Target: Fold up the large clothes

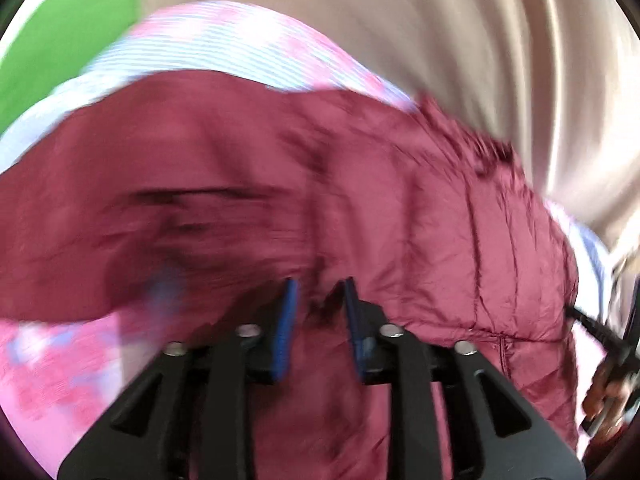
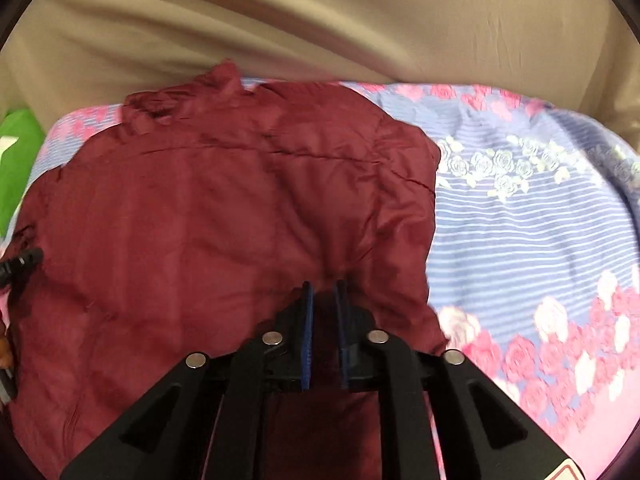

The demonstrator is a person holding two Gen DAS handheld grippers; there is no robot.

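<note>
A maroon padded jacket (image 2: 224,208) lies spread on a floral bedsheet (image 2: 528,216). It also fills the left wrist view (image 1: 280,184), which is blurred. My left gripper (image 1: 318,292) is shut on a fold of the jacket near its lower hem, with fabric bunched between the blue pads. My right gripper (image 2: 324,292) is shut on the jacket's lower right part, fabric pinched between its pads. The other gripper shows at the right edge of the left wrist view (image 1: 608,340) and at the left edge of the right wrist view (image 2: 20,264).
A beige curtain (image 2: 320,16) hangs behind the bed, and it also shows in the left wrist view (image 1: 460,40). A green cloth (image 1: 60,40) lies at the far left, also in the right wrist view (image 2: 16,152). Bare sheet lies right of the jacket.
</note>
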